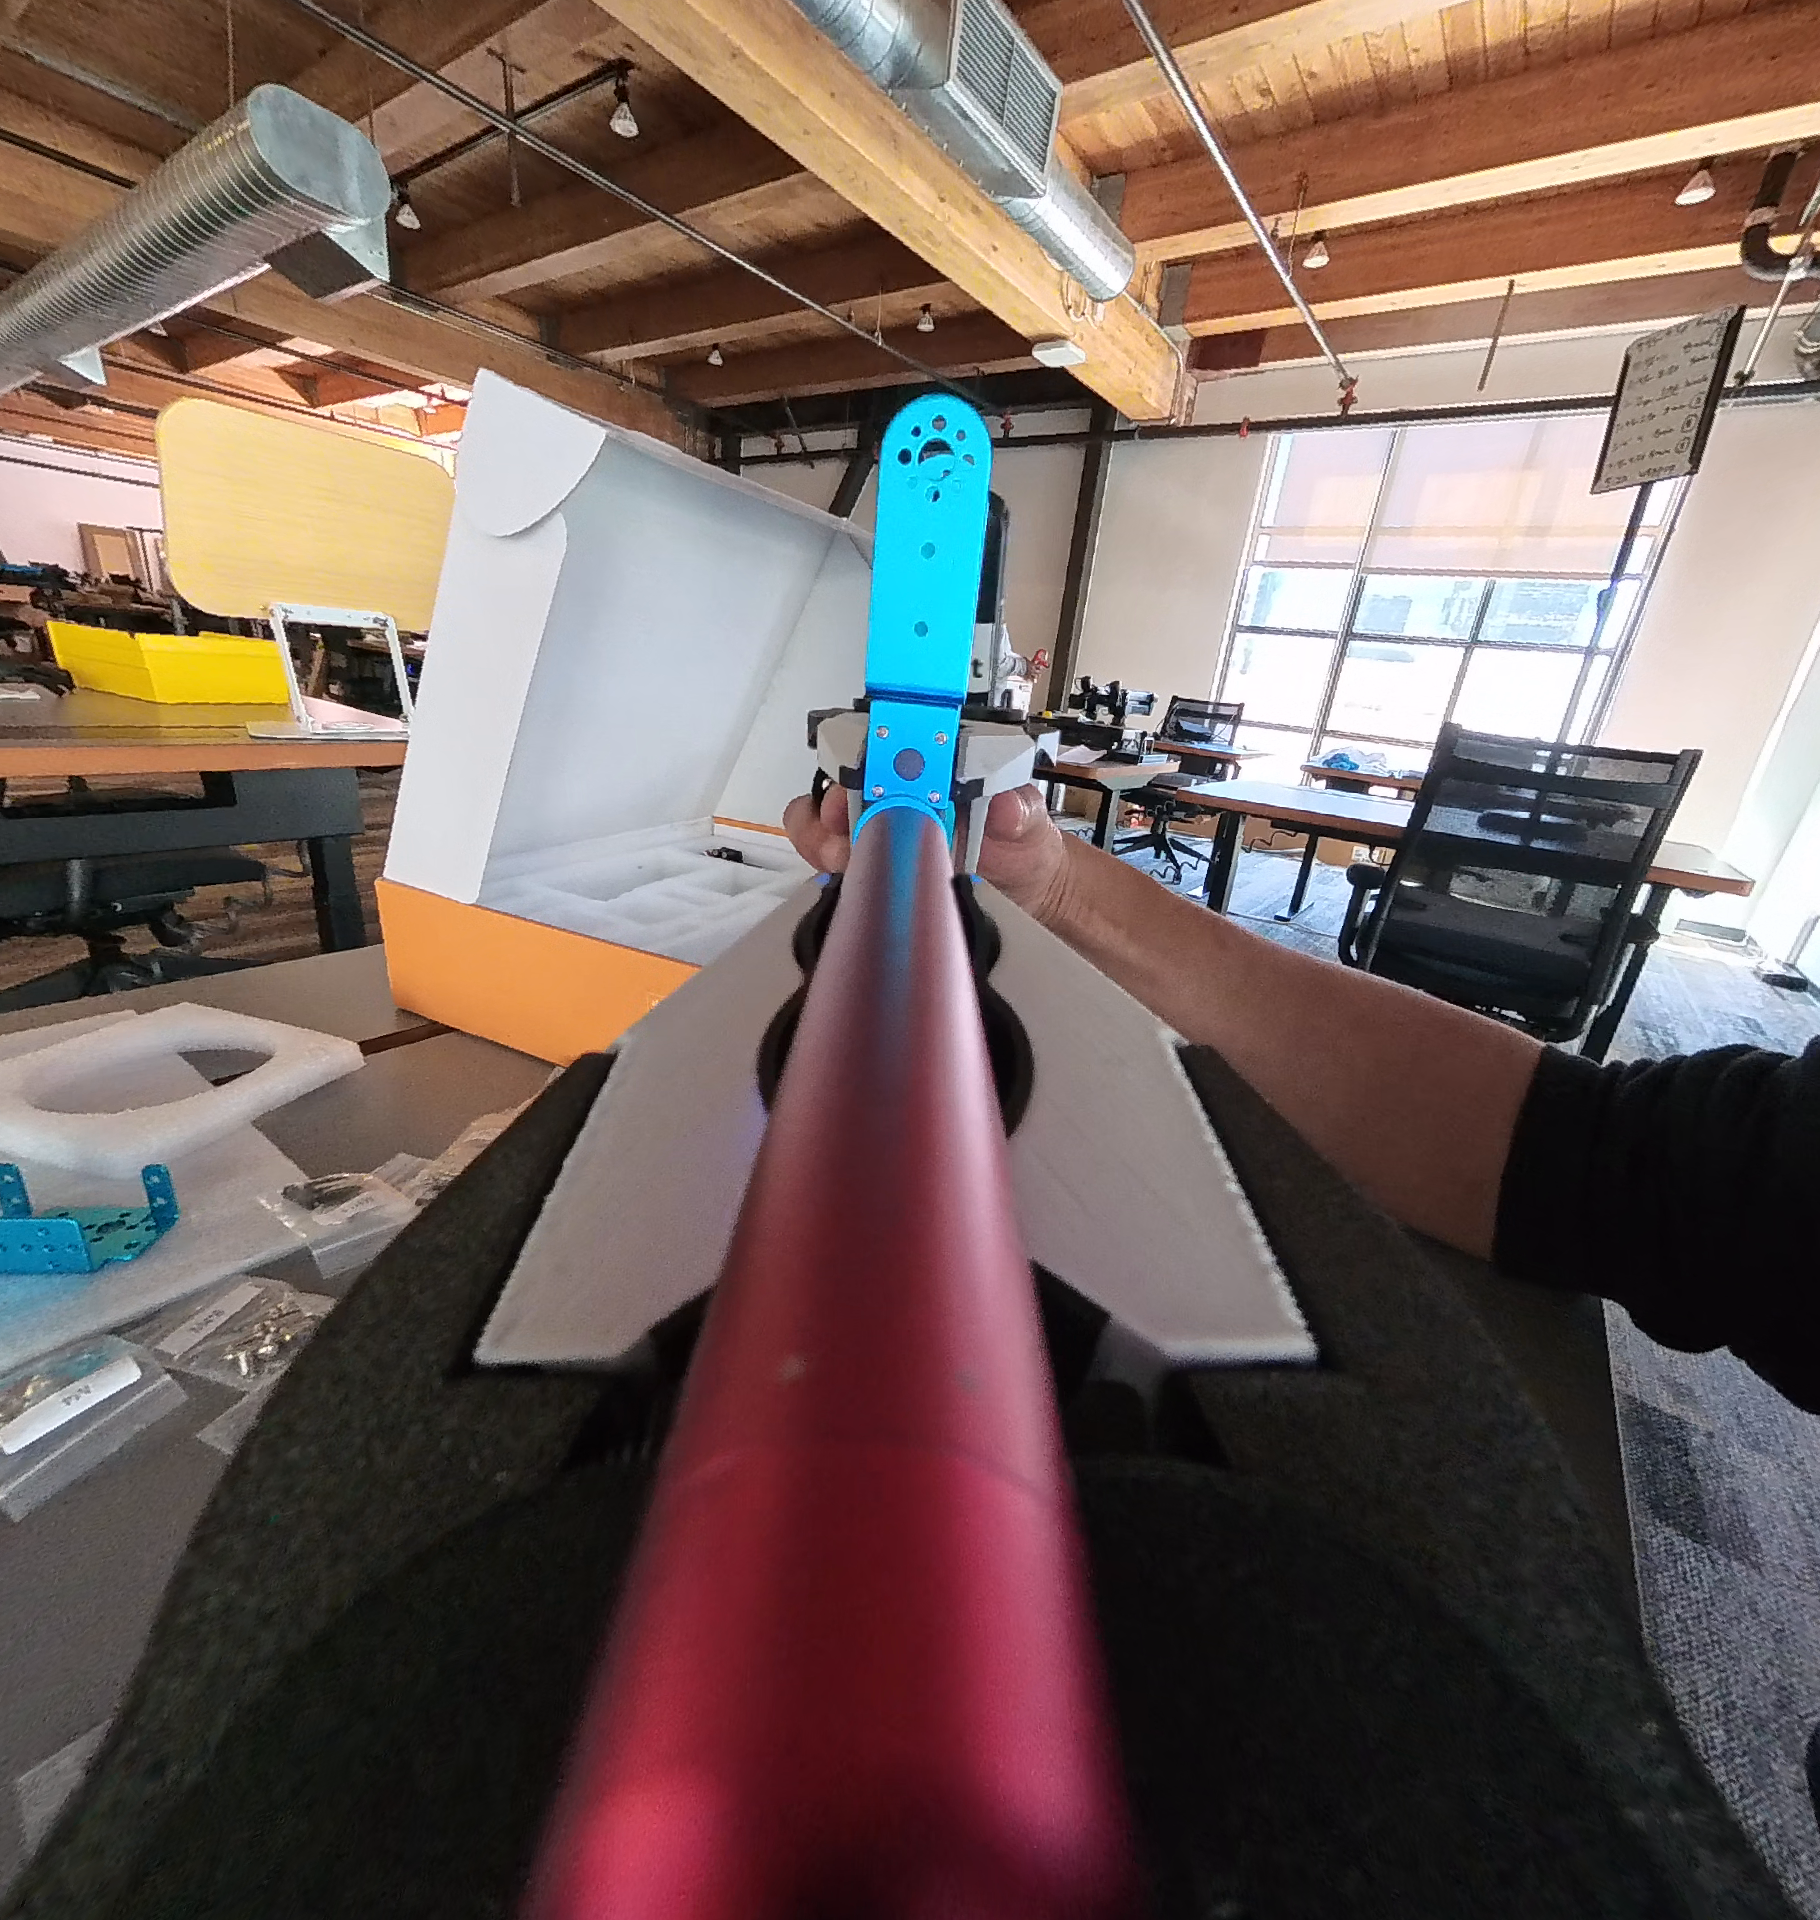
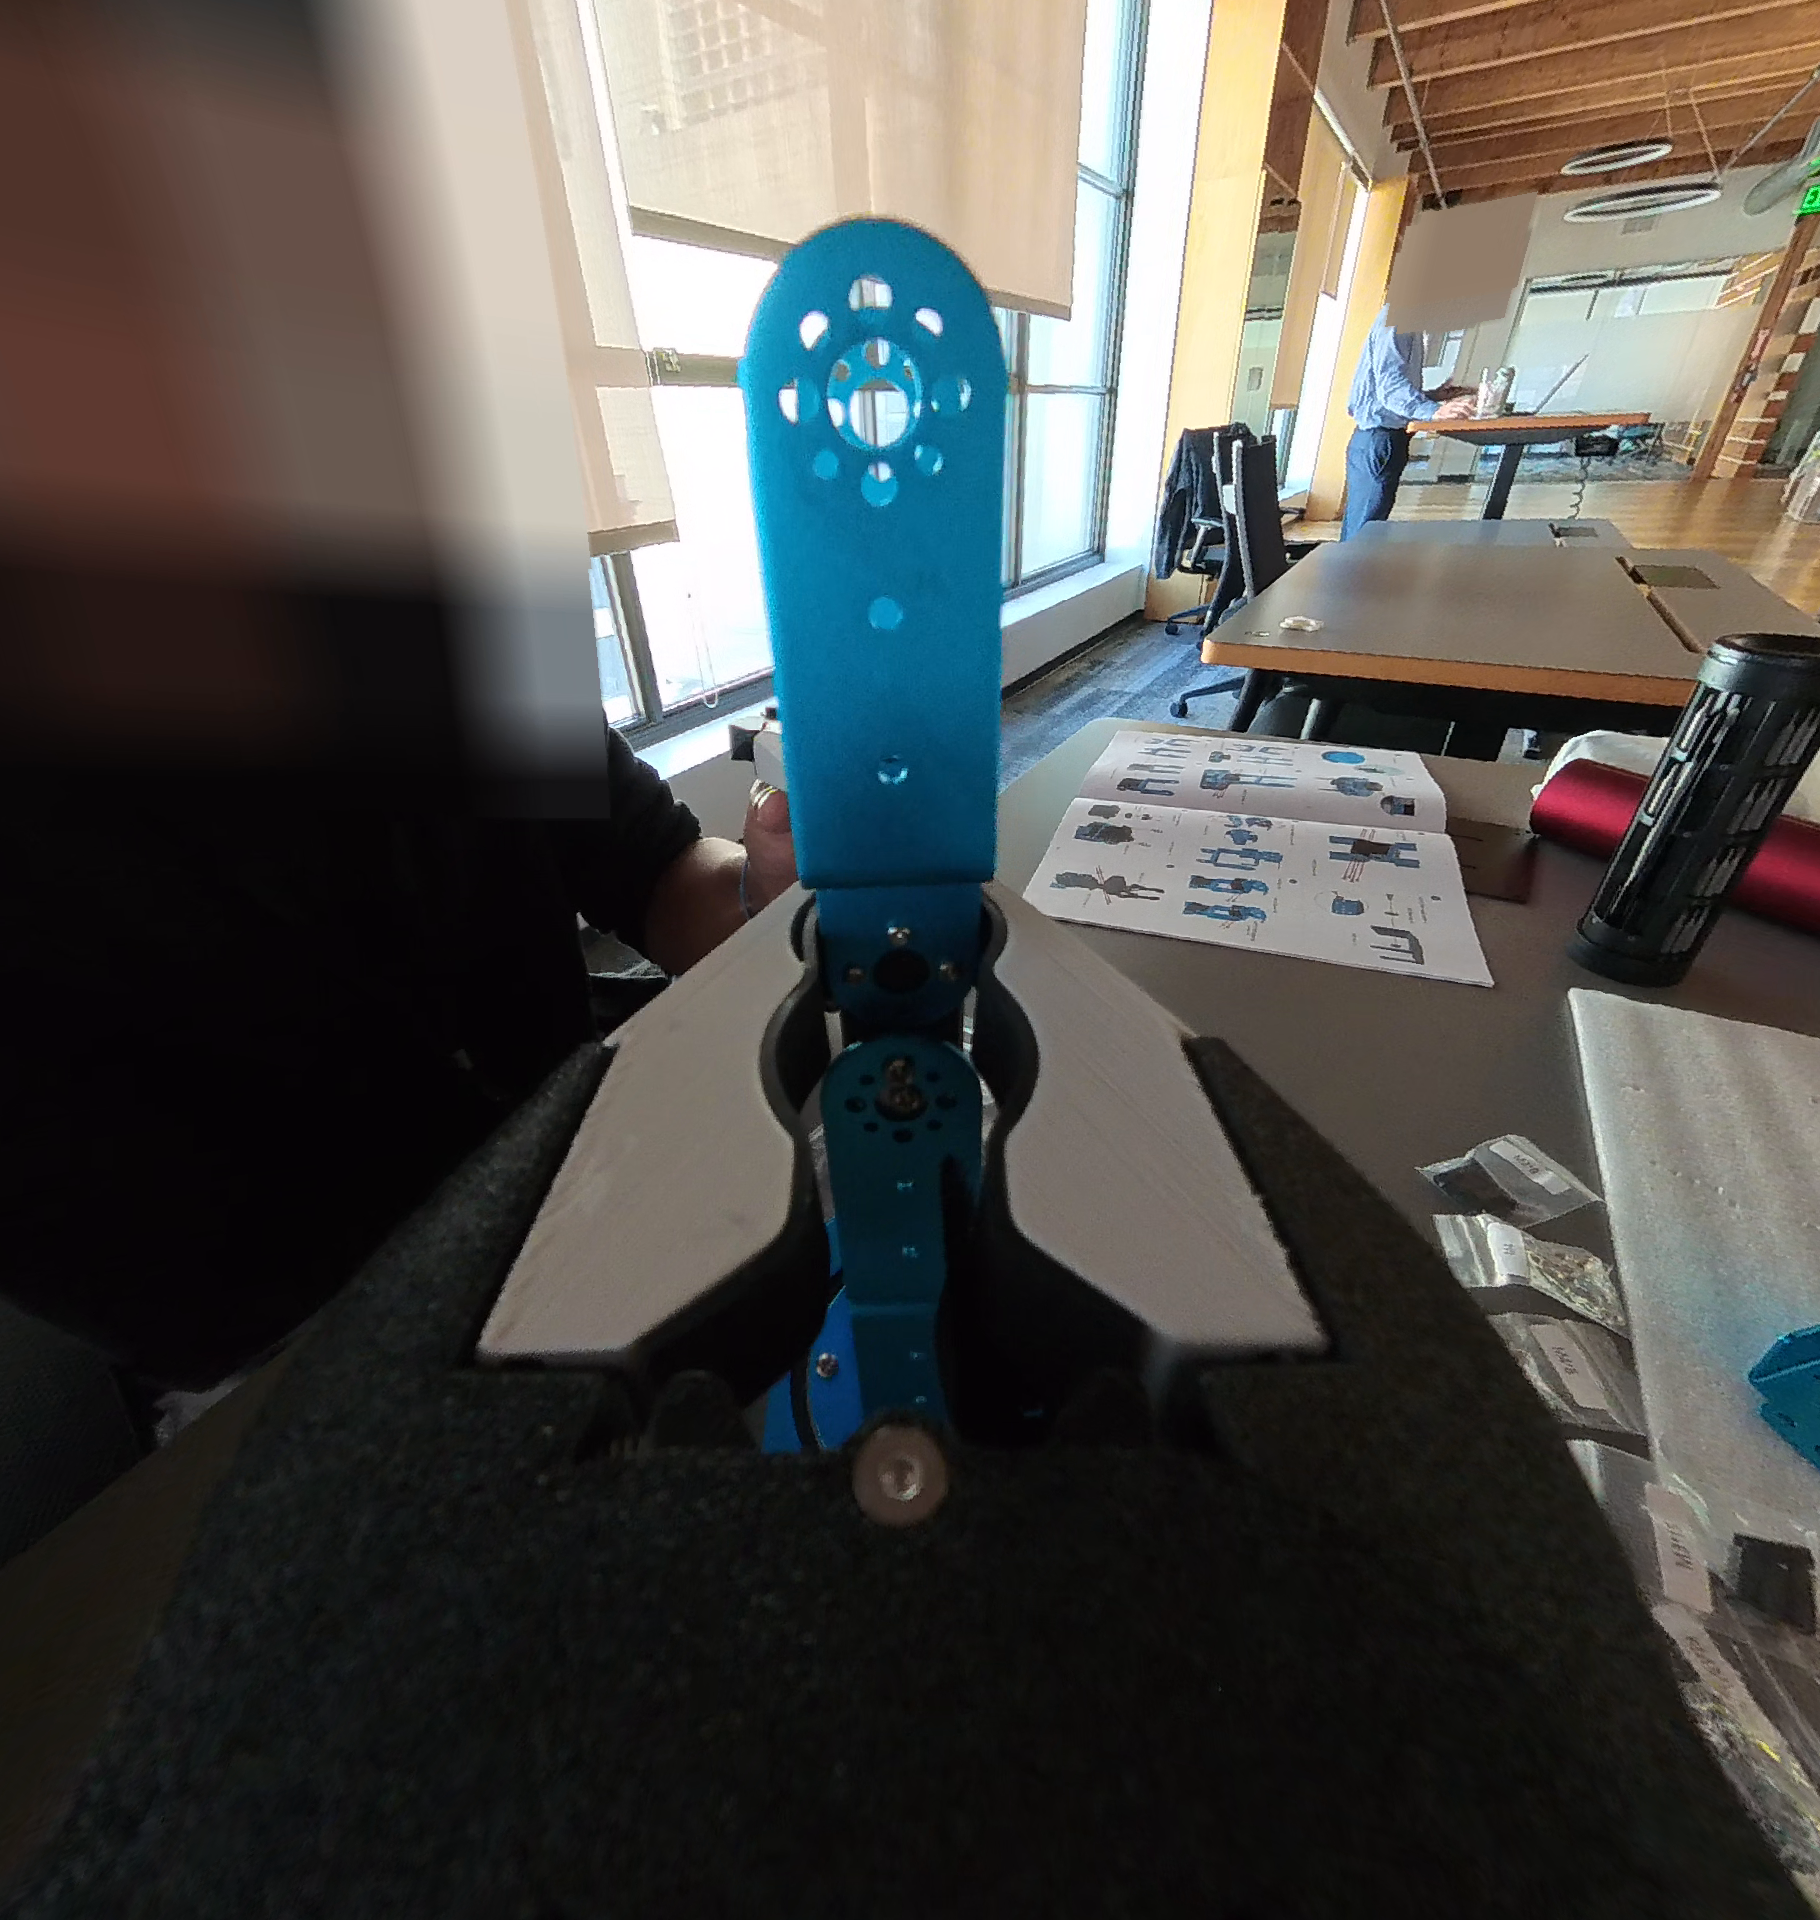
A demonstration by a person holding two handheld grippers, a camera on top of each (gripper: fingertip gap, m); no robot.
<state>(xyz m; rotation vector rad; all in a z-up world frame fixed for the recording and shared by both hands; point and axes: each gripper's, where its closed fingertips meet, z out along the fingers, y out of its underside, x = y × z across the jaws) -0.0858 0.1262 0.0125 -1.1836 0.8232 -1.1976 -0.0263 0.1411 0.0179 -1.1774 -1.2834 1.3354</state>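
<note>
My left gripper [image 1: 890, 920] is shut on a long red metal tube [image 1: 864, 1299] that runs forward between its fingers. The tube's far end carries a blue collar [image 1: 890, 821] joined to a tall blue perforated bracket [image 1: 927, 561] standing upright. My right gripper [image 1: 911, 769] faces me there, held by a hand [image 1: 1020, 842], and is closed on the bracket's base. In the right wrist view my right gripper [image 2: 901, 935] is shut on the blue bracket assembly [image 2: 885, 623], which rises above its fingers and extends back between them.
An open orange and white box [image 1: 615, 665] with foam slots stands behind left. White foam [image 1: 137, 1081], a blue U-bracket [image 1: 54, 1226] and screw bags [image 1: 54, 1392] lie left. An open booklet [image 2: 1270, 852], a black mesh cylinder [image 2: 1706, 810], another red tube [image 2: 1799, 883] and a foam sheet [image 2: 1737, 1195] lie right. Some 7 cm of space lies between my two pairs of fingers. The blue U-bracket [image 1: 54, 1226] is about 35 cm from both grippers' fingertips.
</note>
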